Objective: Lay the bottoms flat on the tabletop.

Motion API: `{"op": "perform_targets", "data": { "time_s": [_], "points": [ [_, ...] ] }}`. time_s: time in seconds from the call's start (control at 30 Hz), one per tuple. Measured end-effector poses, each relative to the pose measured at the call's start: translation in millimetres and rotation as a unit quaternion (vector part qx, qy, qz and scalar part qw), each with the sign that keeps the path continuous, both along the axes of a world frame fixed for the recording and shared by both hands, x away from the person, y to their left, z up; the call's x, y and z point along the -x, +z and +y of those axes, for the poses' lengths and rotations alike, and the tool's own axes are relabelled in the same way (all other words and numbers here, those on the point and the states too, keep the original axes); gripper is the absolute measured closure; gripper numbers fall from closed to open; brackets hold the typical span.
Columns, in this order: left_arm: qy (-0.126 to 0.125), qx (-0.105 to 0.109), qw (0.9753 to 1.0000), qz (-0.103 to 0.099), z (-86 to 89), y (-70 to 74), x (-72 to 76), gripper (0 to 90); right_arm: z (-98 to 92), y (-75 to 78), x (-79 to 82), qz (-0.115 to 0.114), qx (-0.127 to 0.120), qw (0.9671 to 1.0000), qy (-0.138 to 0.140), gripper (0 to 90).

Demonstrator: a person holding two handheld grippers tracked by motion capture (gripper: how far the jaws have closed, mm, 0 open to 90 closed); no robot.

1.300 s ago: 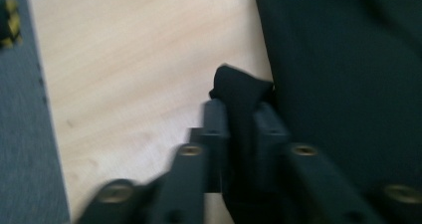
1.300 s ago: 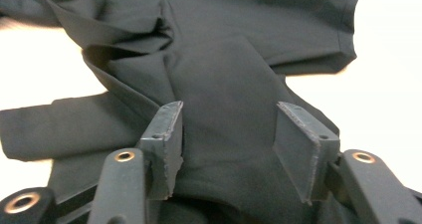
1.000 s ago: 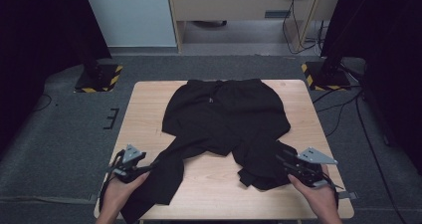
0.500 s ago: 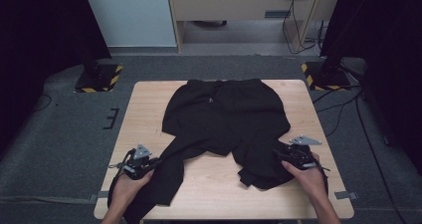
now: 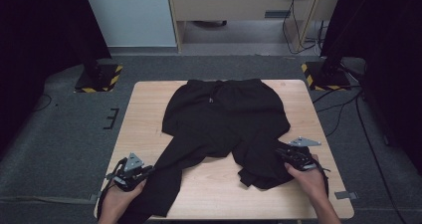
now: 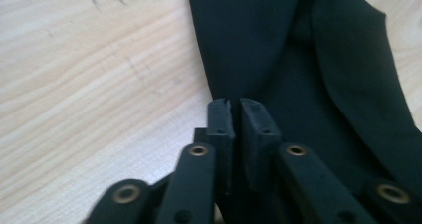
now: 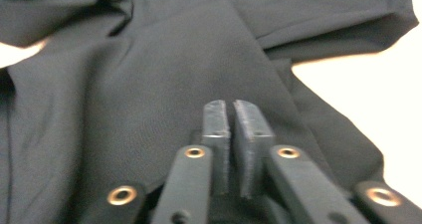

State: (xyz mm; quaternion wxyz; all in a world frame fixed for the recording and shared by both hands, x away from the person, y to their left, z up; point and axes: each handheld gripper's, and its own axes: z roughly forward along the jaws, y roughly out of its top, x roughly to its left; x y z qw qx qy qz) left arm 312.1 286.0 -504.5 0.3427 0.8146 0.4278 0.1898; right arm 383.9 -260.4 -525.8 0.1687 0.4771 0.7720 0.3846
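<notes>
Black trousers (image 5: 219, 119) lie flat on the wooden table (image 5: 144, 114), waistband at the far side. One leg runs toward the near left corner and hangs over the front edge. The other leg is folded back in a crumpled heap at the near right. My left gripper (image 5: 149, 169) rests at that long leg's left edge, jaws shut, tips (image 6: 235, 103) right at the cloth border (image 6: 298, 59) over bare wood (image 6: 99, 84). My right gripper (image 5: 278, 151) sits at the right edge of the folded leg, jaws shut (image 7: 231, 104) just above the fabric (image 7: 149, 84). No cloth shows between either pair of pads.
Two stand bases with yellow-black stripes sit on the grey carpet beyond the table, left (image 5: 97, 79) and right (image 5: 323, 74). Cables trail on the floor at the right (image 5: 348, 114). Bare wood lies on both sides of the trousers.
Both hands have brought their grippers inward and slightly forward, from the table's near corners up to the edges of the trouser legs. The trousers have not moved.
</notes>
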Motion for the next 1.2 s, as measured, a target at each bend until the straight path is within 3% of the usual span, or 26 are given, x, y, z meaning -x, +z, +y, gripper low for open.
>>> {"op": "perform_targets", "data": {
  "time_s": [0.03,0.07,0.1,0.2,0.23,0.27,0.33,0.37,0.43,0.5,0.6,0.73,0.8,0.83,0.9,1.0,1.03,1.1,1.13,1.17,1.2],
  "points": [
    [0.0,0.0,1.0,0.0,0.0,0.0,0.0,74.6,0.0,0.0,0.0,0.0,0.0,1.0,0.0,77.6],
    [0.003,0.005,1.0,-0.007,0.2,0.0,-0.7,72.5,-7.0,4.5,3.0,-0.008,-0.01,0.9999,-0.011,64.7],
    [0.005,0.008,0.9999,-0.011,-0.4,-0.3,-2.3,68.3,-10.9,6.5,4.7,-0.008,-0.013,0.9998,-0.012,58.1],
    [0.017,-0.001,0.9997,-0.02,-9.9,-6.0,-18.0,52.5,-22.3,9.8,12.0,-0.016,0.007,0.9997,-0.015,41.9],
    [0.017,-0.001,0.9997,-0.02,-9.9,-6.0,-18.0,50.4,-22.3,9.8,12.0,-0.016,0.007,0.9997,-0.015,41.9],
    [0.017,0.006,0.9998,-0.008,-14.7,-11.2,-29.4,47.0,-29.4,7.3,14.8,-0.017,0.013,0.9995,-0.023,33.7],
    [0.016,0.011,0.9997,0.016,-19.3,-17.8,-37.0,43.0,-36.0,3.5,14.0,-0.008,0.004,0.9995,-0.029,26.8],
    [0.016,0.001,0.9997,0.017,-21.3,-20.9,-37.5,43.5,-38.4,1.9,13.3,-0.004,-0.003,0.9995,-0.031,25.1],
    [0.013,0.01,0.9997,0.017,-20.5,-22.0,-35.6,48.0,-40.3,-0.9,11.9,-0.001,-0.012,0.9996,-0.026,23.7],
    [0.009,0.01,0.9997,0.019,-19.8,-21.5,-34.7,54.2,-40.0,-2.5,11.0,0.004,-0.012,0.9996,-0.024,23.9],
    [-0.006,0.008,0.9996,0.028,-19.1,-19.2,-27.8,71.8,-34.9,-7.9,7.8,0.006,0.0,0.9999,-0.014,33.6],
    [-0.03,0.0,0.9986,0.044,-22.2,-16.0,-16.4,86.3,-31.8,-6.8,9.4,-0.004,0.017,0.9998,0.001,66.1],
    [-0.038,-0.003,0.9981,0.048,-23.5,-15.0,-9.6,87.3,-31.4,-5.6,13.3,-0.002,0.026,0.9996,0.014,77.0],
    [-0.038,-0.003,0.9981,0.048,-23.5,-15.0,-9.6,87.5,-31.4,-5.6,13.3,-0.002,0.026,0.9996,0.014,77.0],
    [-0.04,-0.004,0.9979,0.051,-23.9,-14.2,-4.5,87.7,-32.8,-3.9,19.4,0.005,0.029,0.9994,0.021,84.1],
    [-0.039,0.004,0.9978,0.054,-22.6,-12.1,-2.7,87.1,-42.2,0.3,40.5,0.011,0.044,0.9985,0.03,85.5],
    [-0.039,0.005,0.9979,0.052,-22.6,-11.2,-2.6,85.9,-42.2,0.3,40.5,0.011,0.044,0.9985,0.03,85.5],
    [-0.037,0.001,0.9986,0.039,-24.5,-10.1,-2.0,77.6,-53.9,4.9,57.8,0.018,0.032,0.999,0.027,84.6],
    [-0.029,0.004,0.9993,0.022,-26.6,-8.2,-2.8,70.7,-56.8,6.8,62.5,0.019,0.027,0.9989,0.034,81.6],
    [-0.029,0.004,0.9993,0.022,-26.6,-8.2,-2.8,62.4,-56.8,6.8,62.5,0.019,0.027,0.9989,0.034,81.6],
    [-0.017,0.014,0.9998,-0.005,-29.2,-4.3,-7.8,53.9,-59.6,13.0,67.8,0.003,0.015,0.9994,0.032,68.9]
  ]
}}
